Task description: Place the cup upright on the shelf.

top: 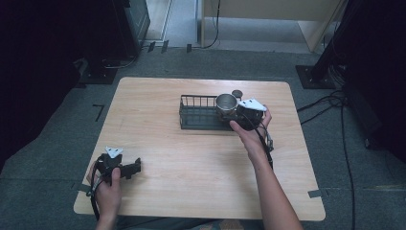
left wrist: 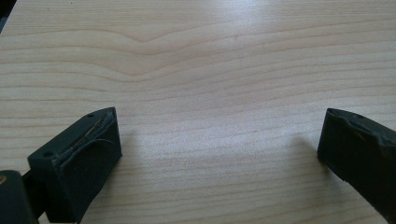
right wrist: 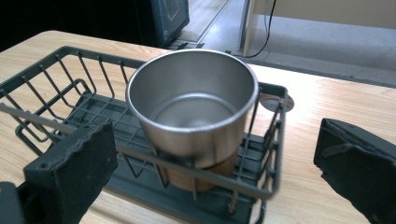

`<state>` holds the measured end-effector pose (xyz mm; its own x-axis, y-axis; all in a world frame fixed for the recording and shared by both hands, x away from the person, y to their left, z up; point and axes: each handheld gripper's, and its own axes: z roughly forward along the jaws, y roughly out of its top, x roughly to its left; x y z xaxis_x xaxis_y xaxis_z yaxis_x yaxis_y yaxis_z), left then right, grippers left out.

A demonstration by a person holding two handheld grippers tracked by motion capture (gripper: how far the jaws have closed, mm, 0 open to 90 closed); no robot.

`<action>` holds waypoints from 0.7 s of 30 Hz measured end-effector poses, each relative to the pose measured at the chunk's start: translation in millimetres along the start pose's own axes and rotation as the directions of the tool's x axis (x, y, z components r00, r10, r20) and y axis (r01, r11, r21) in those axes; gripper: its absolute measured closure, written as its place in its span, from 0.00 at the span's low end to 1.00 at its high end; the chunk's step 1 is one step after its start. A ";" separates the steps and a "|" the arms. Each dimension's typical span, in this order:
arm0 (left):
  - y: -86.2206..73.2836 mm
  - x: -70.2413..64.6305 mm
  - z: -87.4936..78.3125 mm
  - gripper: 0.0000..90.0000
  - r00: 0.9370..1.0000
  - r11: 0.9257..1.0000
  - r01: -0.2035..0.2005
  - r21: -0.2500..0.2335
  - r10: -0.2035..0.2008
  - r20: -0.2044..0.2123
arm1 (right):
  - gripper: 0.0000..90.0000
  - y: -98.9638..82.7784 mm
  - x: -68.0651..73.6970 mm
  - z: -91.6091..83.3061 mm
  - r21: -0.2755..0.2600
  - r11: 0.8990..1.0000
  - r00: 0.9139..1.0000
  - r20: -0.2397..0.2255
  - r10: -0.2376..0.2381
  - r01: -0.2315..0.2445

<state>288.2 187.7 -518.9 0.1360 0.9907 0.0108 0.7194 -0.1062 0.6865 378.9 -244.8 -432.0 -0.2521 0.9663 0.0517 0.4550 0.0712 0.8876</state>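
We see a steel cup (right wrist: 194,105) upright in the right end of a wire basket (top: 197,114) on the wooden table (top: 191,163) | our right gripper (right wrist: 219,168) sits just beside the basket, jaws spread, empty | our left gripper (left wrist: 219,144) hovers low over bare tabletop near the front left corner, jaws released, empty.
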 end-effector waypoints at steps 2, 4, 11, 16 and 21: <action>0.0 0.0 0.0 0.00 1.000 1.000 0.000 0.000 0.000 0.000 | 0.00 -2.2 -2.1 -3.9 -0.005 1.000 1.000 0.006 -0.002 0.002; 0.0 0.0 0.0 0.00 1.000 1.000 0.000 0.000 0.000 0.000 | 0.00 -4.4 -4.5 -7.8 -0.003 1.000 1.000 0.009 -0.004 0.004; 0.0 0.2 -0.1 0.00 1.000 1.000 -0.002 0.002 0.002 0.000 | 0.00 -13.9 -14.6 -21.8 -0.010 1.000 1.000 0.020 0.003 -0.003; 0.0 0.2 -0.1 0.00 1.000 1.000 -0.003 0.002 0.003 0.000 | 0.00 -20.5 -21.4 -32.7 -0.012 1.000 1.000 0.030 0.007 -0.007; 0.0 0.2 -0.1 0.00 1.000 1.000 -0.003 0.002 0.003 0.000 | 0.00 -27.7 -27.4 -42.1 -0.014 1.000 0.999 0.040 0.002 -0.001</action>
<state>288.1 187.9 -518.8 0.1378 0.9904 0.0125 0.7202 -0.1089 0.6852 337.2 -283.6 -438.7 -0.2169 0.9756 0.0346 0.4436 0.0669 0.8937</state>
